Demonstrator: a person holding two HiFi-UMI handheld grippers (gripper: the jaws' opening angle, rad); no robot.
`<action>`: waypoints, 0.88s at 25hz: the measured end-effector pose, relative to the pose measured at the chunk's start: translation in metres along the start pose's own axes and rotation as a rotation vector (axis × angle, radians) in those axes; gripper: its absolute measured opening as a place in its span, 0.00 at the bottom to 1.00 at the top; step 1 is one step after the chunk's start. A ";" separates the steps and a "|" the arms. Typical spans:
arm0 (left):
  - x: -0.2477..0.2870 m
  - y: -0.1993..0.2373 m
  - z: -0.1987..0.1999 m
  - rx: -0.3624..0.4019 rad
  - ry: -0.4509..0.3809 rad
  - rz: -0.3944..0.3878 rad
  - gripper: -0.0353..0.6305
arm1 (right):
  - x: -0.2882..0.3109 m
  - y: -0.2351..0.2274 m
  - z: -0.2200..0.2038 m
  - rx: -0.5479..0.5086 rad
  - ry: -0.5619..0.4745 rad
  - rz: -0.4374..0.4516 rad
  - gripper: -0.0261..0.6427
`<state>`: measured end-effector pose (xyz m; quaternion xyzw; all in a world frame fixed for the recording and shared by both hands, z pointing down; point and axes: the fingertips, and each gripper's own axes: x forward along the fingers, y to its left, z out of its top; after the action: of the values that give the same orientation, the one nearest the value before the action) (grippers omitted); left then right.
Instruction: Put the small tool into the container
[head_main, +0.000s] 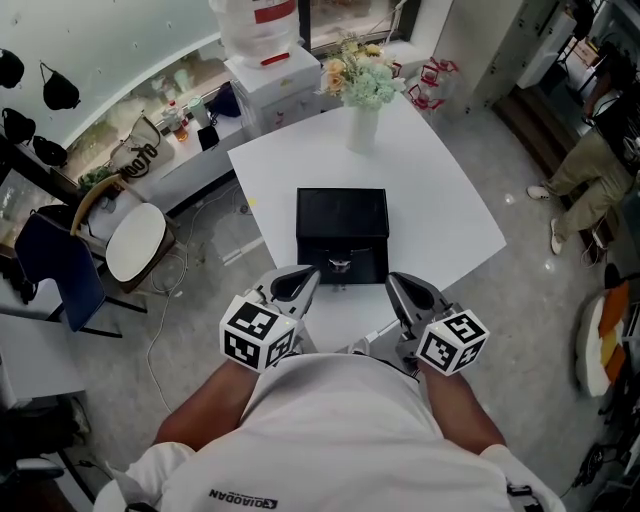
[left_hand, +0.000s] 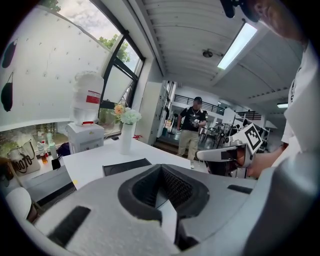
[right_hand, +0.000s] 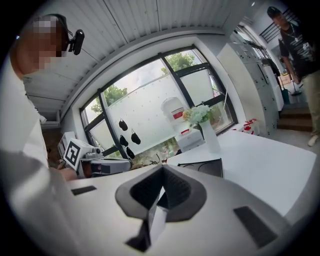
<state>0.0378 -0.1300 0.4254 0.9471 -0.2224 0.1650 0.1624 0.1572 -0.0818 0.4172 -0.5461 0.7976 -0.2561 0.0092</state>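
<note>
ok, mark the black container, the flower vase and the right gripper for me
black container (head_main: 342, 215): head view, middle of its dark upper face.
flower vase (head_main: 362, 130): head view, white body under the flowers.
right gripper (head_main: 397, 285): head view, tip of its shut jaws.

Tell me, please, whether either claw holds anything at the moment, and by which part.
Nothing is held: the left claw and the right claw are both shut and empty, just short of the black container.

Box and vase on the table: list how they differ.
The box is black, low and square; the vase is white, tall and slim. The vase holds flowers; the box none. The box sits around the middle of the table, the vase at its far corner. Both stand on it.
</note>
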 end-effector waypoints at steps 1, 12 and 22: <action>0.000 0.000 0.000 -0.001 0.000 0.000 0.07 | 0.000 0.000 -0.001 -0.002 0.003 -0.001 0.05; 0.000 -0.001 0.006 -0.004 -0.011 -0.008 0.07 | 0.006 0.007 -0.006 -0.043 0.030 0.021 0.05; 0.003 0.002 0.005 -0.005 0.002 -0.011 0.06 | 0.013 0.006 -0.012 -0.061 0.068 0.025 0.05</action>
<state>0.0407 -0.1351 0.4226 0.9477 -0.2176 0.1644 0.1656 0.1433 -0.0864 0.4289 -0.5272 0.8115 -0.2501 -0.0311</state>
